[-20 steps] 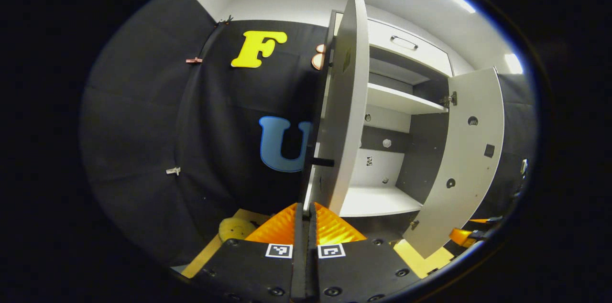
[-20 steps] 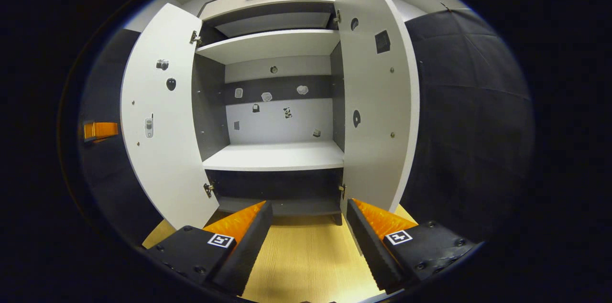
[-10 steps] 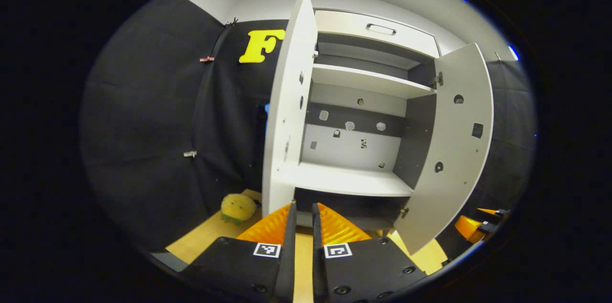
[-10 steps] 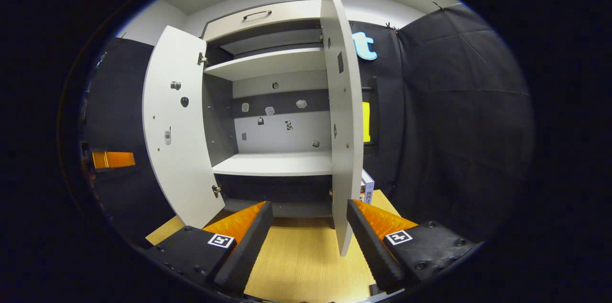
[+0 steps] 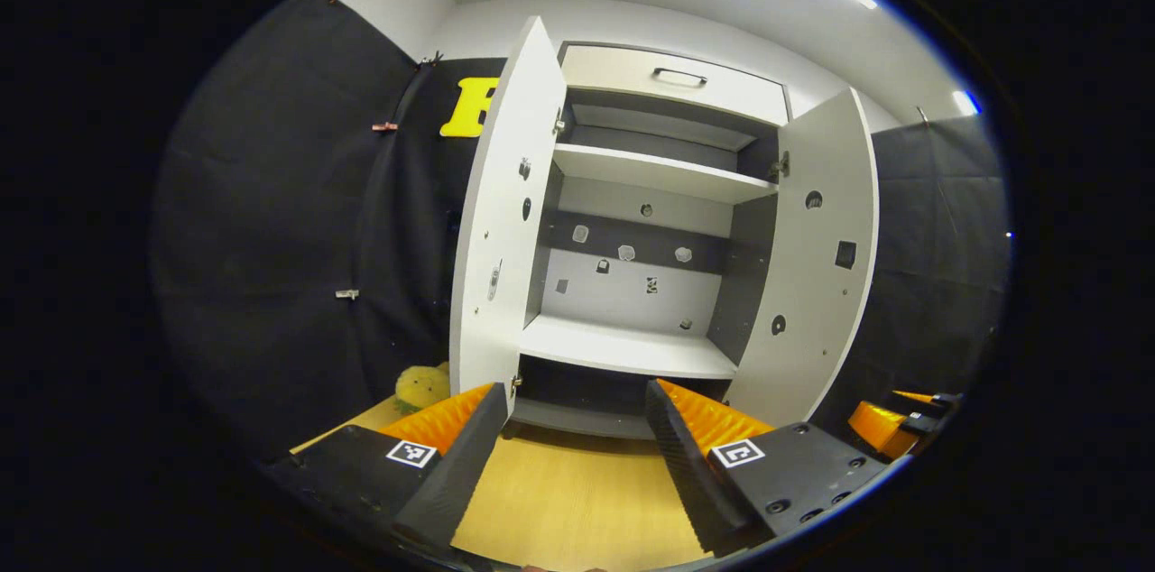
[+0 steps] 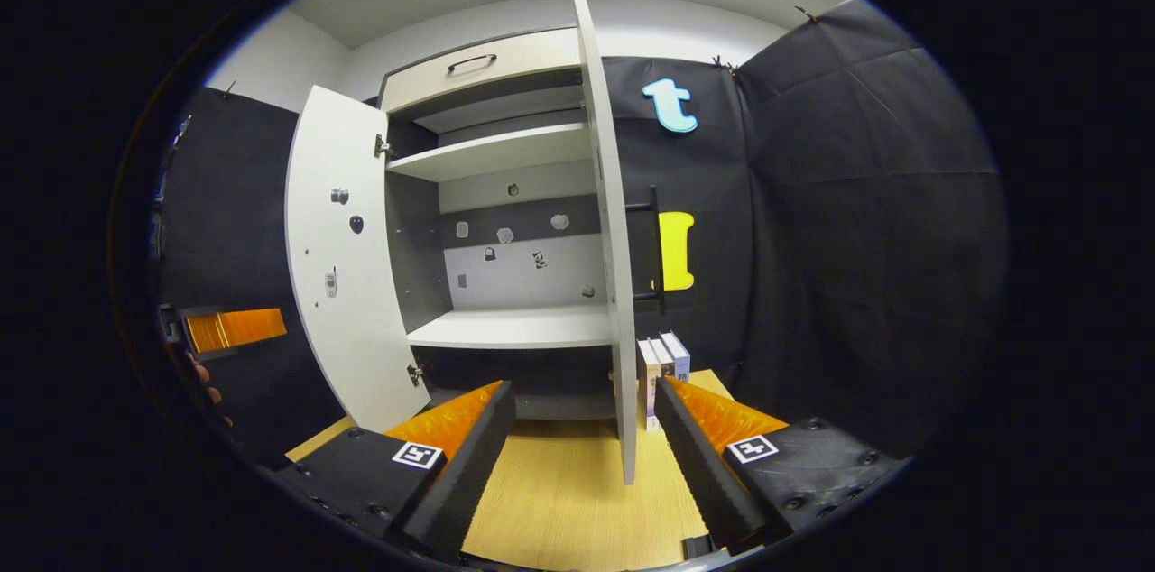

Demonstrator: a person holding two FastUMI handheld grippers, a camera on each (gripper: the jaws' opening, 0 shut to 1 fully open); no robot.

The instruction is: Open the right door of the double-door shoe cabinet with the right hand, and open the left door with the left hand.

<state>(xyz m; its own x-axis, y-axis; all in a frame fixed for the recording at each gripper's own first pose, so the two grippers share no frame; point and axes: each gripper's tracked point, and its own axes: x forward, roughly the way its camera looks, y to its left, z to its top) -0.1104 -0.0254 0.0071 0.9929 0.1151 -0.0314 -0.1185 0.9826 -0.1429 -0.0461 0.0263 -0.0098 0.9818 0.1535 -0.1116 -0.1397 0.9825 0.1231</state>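
Shoe cabinet (image 5: pixel 650 346): flat matte panels; left door (image 5: pixel 496 238) and right door (image 5: pixel 817 256) swung open. Left gripper (image 5: pixel 568 455) and right gripper (image 6: pixel 582 455) spread wide, holding nothing. Right gripper view adds upright books (image 6: pixel 663 364).

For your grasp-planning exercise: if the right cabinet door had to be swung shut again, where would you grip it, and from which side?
Grip the black bar handle on the right door. It stands upright, clear of the outer face, so come from the door's outer side with the fingers level across it. The right gripper is open.
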